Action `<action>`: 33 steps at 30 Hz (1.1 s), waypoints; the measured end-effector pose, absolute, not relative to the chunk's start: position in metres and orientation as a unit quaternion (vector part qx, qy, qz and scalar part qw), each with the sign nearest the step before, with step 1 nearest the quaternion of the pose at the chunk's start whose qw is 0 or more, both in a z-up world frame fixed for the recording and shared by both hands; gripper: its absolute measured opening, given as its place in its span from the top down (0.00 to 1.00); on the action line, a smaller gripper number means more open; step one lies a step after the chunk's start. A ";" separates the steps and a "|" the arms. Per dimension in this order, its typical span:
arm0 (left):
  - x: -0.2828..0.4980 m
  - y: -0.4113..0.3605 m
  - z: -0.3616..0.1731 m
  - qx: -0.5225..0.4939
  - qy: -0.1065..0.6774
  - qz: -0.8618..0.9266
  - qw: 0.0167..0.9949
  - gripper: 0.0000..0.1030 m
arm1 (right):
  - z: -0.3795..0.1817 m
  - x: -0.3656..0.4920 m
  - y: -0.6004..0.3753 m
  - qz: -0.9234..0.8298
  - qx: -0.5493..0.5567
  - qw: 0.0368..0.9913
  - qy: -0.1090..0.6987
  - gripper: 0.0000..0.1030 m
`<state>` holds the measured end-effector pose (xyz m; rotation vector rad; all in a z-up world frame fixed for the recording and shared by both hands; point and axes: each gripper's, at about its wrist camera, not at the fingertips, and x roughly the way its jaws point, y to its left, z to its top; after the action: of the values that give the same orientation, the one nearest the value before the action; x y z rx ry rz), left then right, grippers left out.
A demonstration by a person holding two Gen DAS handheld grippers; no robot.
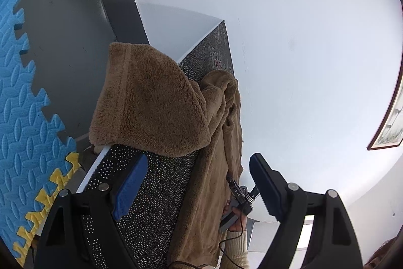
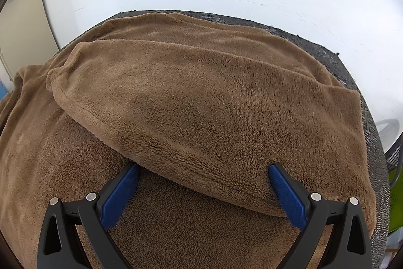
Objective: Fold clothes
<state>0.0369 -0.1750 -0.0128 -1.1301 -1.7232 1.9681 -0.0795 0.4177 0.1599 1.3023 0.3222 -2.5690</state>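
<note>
Brown fleece garment [image 2: 201, 97] being lain half-folded on the dotted dark table [image 1: 151, 193], both tongs being held spread.

The right gripper [image 2: 204, 193] is being held with its jaws wide apart and nothing between them, the folded flap's thick edge lying just ahead at twelve o'clock, its long axis running from nine to three. The left gripper [image 1: 196, 190] is being held equally wide and empty, farther off, the garment lying toward twelve; the right is judged nearer for the coming grasp.
</note>
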 end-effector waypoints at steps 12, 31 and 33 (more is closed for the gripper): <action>0.061 -0.196 -0.030 -0.364 -0.623 0.674 0.158 0.16 | 0.236 0.014 0.175 -0.822 0.295 0.435 0.219 0.09; 0.091 -0.204 -0.028 -0.344 -0.633 0.672 0.172 0.16 | 0.168 0.073 0.034 -0.701 0.311 0.537 0.351 0.80; 0.090 -0.204 -0.027 -0.344 -0.633 0.672 0.172 0.16 | 0.172 0.071 0.042 -0.710 0.308 0.536 0.337 0.82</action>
<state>0.0899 -0.2043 -0.0266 -0.9757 -1.7959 1.9087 0.0714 0.0418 0.1716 0.7339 0.8026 -1.6919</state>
